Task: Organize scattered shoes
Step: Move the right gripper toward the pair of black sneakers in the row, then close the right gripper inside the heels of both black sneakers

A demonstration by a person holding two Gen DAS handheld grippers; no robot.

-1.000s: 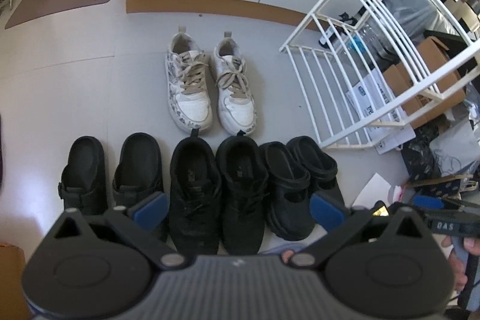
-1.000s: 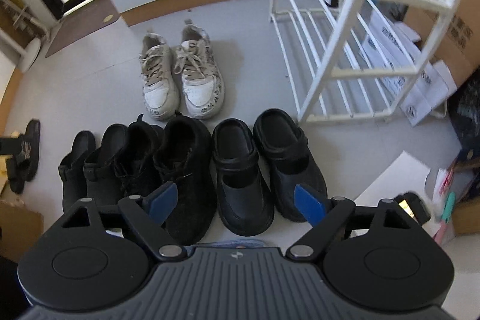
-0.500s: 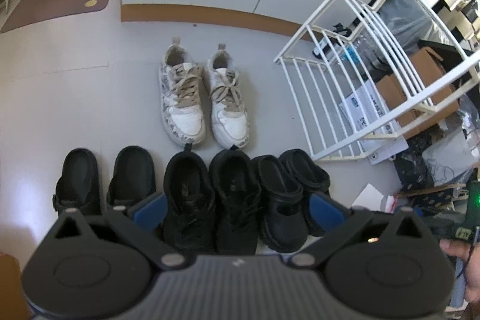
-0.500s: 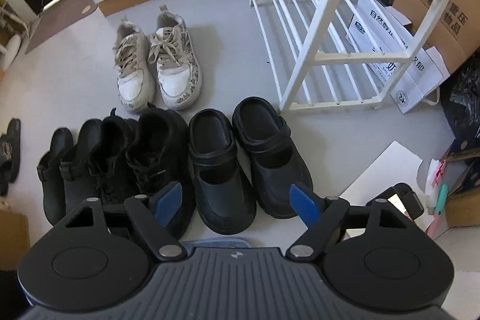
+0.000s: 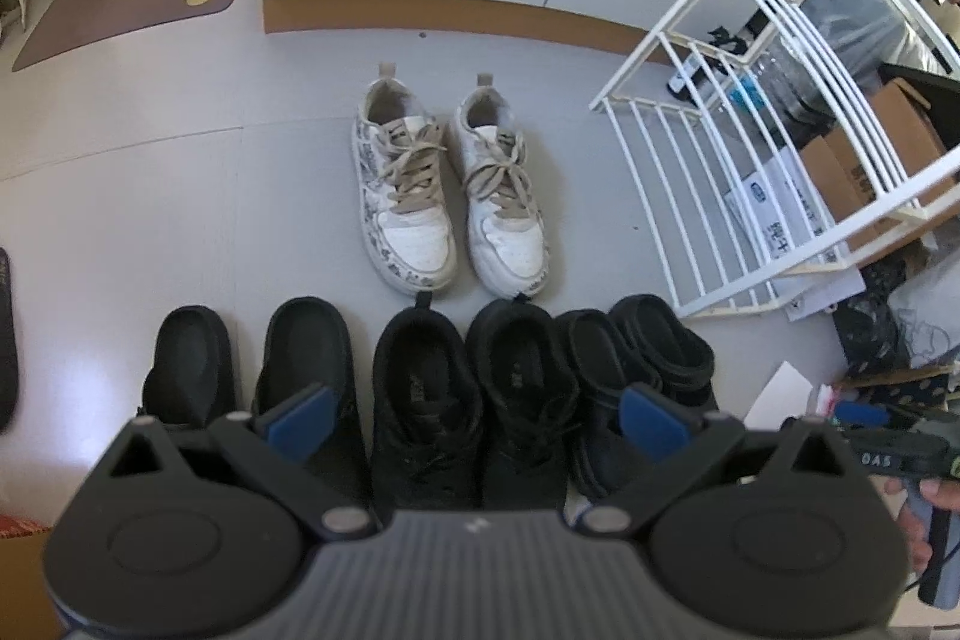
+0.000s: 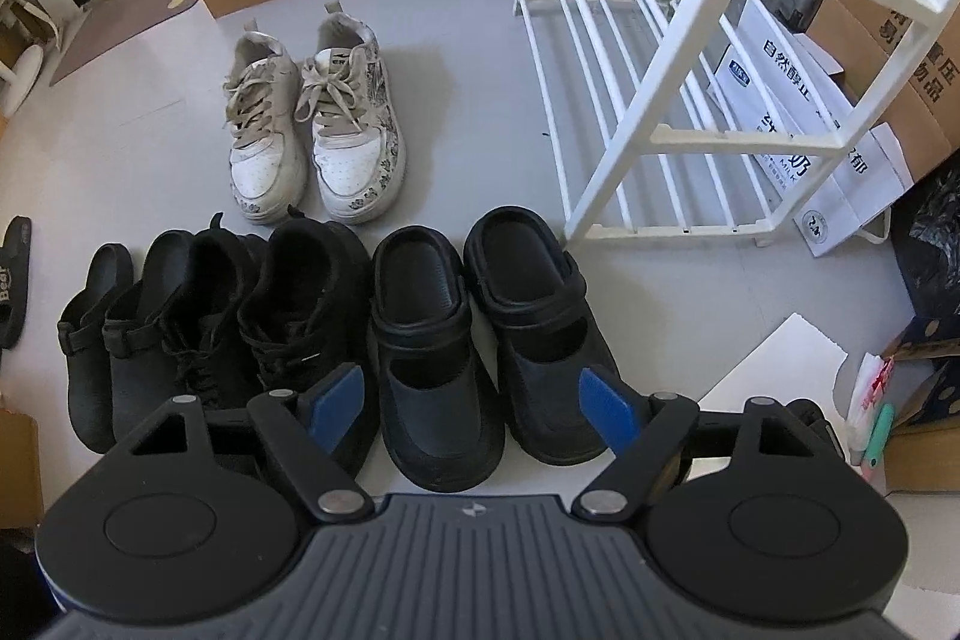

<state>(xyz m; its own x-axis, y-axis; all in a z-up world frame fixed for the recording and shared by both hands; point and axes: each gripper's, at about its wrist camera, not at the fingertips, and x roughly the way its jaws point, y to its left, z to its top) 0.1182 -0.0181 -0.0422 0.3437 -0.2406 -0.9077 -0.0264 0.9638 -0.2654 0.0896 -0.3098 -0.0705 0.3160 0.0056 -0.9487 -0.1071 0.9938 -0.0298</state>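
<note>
Six black shoes stand in a row on the pale grey floor [image 5: 180,196], toes toward the cameras. From the left: a pair of black rubber clogs [image 5: 252,370], a pair of black lace-up sneakers [image 5: 468,400], then a pair of black strapped clogs [image 6: 480,334] just beside a white tube shoe rack [image 6: 654,100]. Behind the row sits a pair of white patterned sneakers with beige laces [image 5: 447,202]. The left gripper [image 5: 474,415] hangs spread wide above the black sneakers, holding nothing. The right gripper [image 6: 471,400] is likewise spread over the strapped clogs, pads clear of them.
</note>
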